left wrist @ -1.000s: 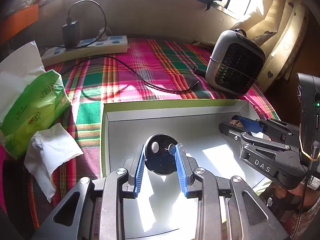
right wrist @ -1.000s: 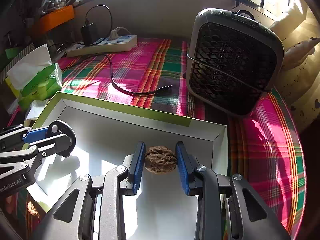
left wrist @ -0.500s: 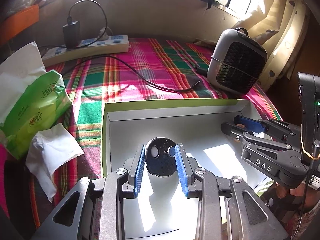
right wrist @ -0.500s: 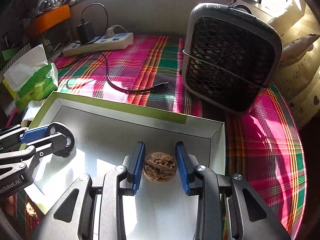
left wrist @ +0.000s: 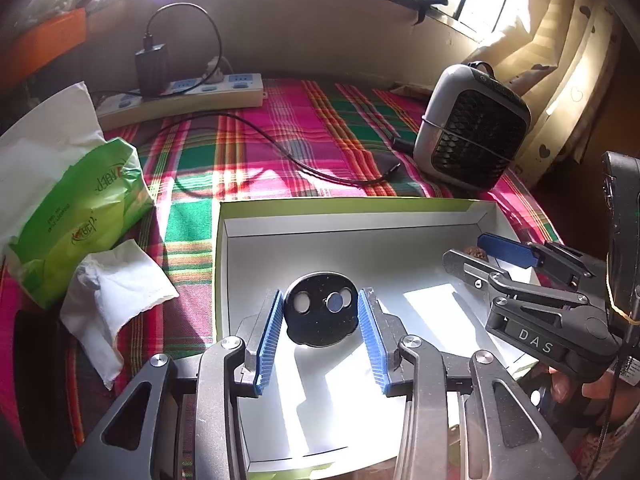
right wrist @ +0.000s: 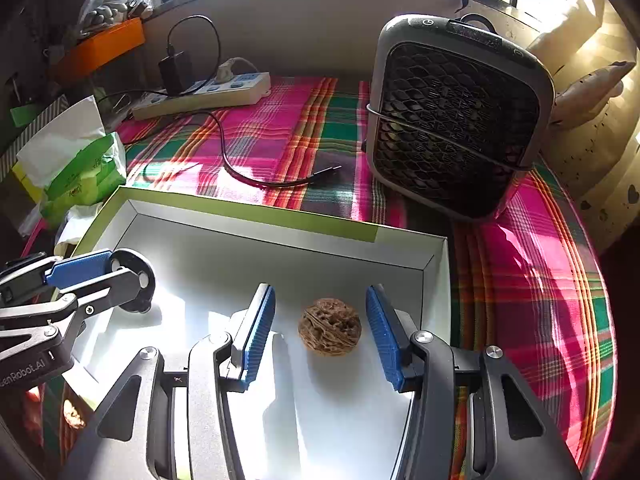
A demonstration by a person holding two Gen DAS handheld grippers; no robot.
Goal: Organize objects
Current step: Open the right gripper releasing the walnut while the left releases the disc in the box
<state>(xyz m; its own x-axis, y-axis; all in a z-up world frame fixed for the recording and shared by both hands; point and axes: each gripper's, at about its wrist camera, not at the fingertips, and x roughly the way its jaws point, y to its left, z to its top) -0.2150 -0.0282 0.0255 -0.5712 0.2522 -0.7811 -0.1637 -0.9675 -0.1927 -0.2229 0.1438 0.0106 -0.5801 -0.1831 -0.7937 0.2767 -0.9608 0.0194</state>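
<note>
— Any writing you can read?
— "DAS" in white on the right gripper [left wrist: 486, 254] arm, and "enRobot.AI" on the left gripper [right wrist: 110, 268].
— And the grippers?
— Both have just been opening. The left gripper's blue pads stand clear of the round black plastic disc with two holes [left wrist: 321, 309], which rests in the shallow white cardboard box with a green rim [left wrist: 352, 204]. The right one is released too; the brown wrinkled walnut [right wrist: 329, 326] lies between its pads, untouched.

Brown walnut [right wrist: 329, 326], black disc [left wrist: 320, 309], both inside white box [left wrist: 360, 240]
</note>
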